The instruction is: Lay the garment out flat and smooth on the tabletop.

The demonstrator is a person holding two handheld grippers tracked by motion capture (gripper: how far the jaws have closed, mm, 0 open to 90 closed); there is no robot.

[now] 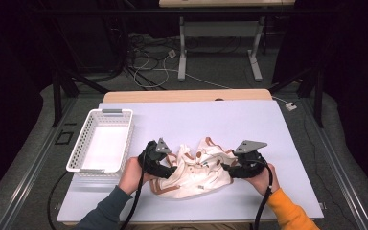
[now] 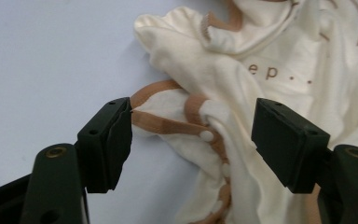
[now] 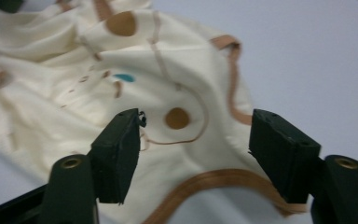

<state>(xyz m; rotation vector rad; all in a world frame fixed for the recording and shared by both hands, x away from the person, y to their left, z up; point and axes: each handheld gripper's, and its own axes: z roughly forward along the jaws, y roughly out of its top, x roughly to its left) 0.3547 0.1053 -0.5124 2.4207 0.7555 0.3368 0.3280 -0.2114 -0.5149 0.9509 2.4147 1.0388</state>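
Our left gripper [image 2: 193,135] and right gripper [image 3: 193,149] stand wide, pressing nothing, over the crumpled cream garment [image 1: 196,167] near the table's [image 1: 249,120] front edge; we would pinch its brown trim cleanly before lifting toward the white basket [image 1: 103,140] beyond.

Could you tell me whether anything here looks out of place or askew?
The cream garment lies crumpled in a heap on the table, folds bunched between the two open grippers, not spread flat. The white basket sits square. Nothing looks spilled or damaged.
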